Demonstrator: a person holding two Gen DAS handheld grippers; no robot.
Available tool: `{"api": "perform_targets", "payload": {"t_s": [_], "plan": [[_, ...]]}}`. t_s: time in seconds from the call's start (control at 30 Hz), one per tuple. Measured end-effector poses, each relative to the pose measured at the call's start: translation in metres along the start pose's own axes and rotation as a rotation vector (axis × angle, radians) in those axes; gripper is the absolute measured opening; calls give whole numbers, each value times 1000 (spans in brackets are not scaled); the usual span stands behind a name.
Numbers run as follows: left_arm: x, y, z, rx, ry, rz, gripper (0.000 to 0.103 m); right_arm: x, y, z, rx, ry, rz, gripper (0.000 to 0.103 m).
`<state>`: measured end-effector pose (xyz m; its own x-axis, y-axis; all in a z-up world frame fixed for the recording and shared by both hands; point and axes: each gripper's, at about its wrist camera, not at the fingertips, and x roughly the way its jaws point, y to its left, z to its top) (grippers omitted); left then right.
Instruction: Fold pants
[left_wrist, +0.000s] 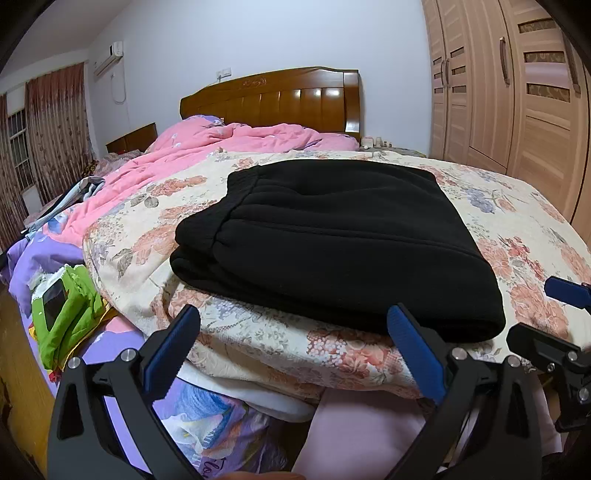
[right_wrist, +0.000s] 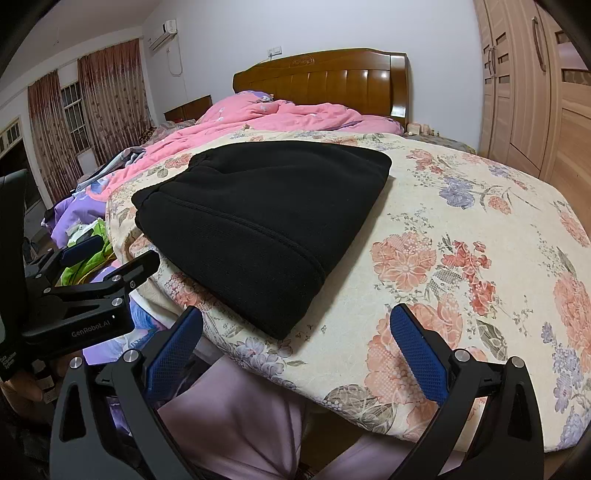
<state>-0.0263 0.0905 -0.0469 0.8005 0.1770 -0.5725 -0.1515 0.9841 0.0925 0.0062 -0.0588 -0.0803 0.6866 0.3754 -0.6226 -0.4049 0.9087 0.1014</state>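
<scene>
Bedroom: bed with a glossy brown wooden headboard (left_wrist: 273, 98) at 12 o'clock, light wood wardrobe (left_wrist: 517, 103) at 2 o'clock, reddish patterned curtains (left_wrist: 55, 129) at 9-10 o'clock, white wall AC unit (left_wrist: 109, 59) above them. Cream floral bedspread (right_wrist: 461, 229) covers the near part of the bed; a rumpled pink quilt (left_wrist: 207, 147) lies beyond it toward the headboard.

Black fleece pants (left_wrist: 332, 240) lie folded into a thick compact stack on the floral bedspread, elastic waistband on the 9 o'clock side, a seam running across the top layer. In the right wrist view the stack (right_wrist: 258, 221) sits at 11-12 o'clock, near corner just ahead of the fingertips.

Left gripper (left_wrist: 295, 325): blue-padded fingers spread wide, nothing between them, hovering at the bed edge just short of the pants' near fold. Right gripper (right_wrist: 295, 325): likewise spread, empty, over the bedspread edge, not touching the pants. Each claw shows in the other's view at the frame edge.

A green fabric item (left_wrist: 66, 317) lies at 8 o'clock on purple floral bedding (left_wrist: 44, 266). Pale pink fabric shows at 6 o'clock below the grippers.
</scene>
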Motion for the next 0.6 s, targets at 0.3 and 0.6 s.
{"api": "perform_targets", "payload": {"t_s": [0.3, 0.6], "plan": [[0, 1, -1, -7, 1, 2, 101, 0, 0, 0, 0, 0, 0, 98], [0, 1, -2, -9, 3, 4, 101, 0, 0, 0, 0, 0, 0, 98]]}}
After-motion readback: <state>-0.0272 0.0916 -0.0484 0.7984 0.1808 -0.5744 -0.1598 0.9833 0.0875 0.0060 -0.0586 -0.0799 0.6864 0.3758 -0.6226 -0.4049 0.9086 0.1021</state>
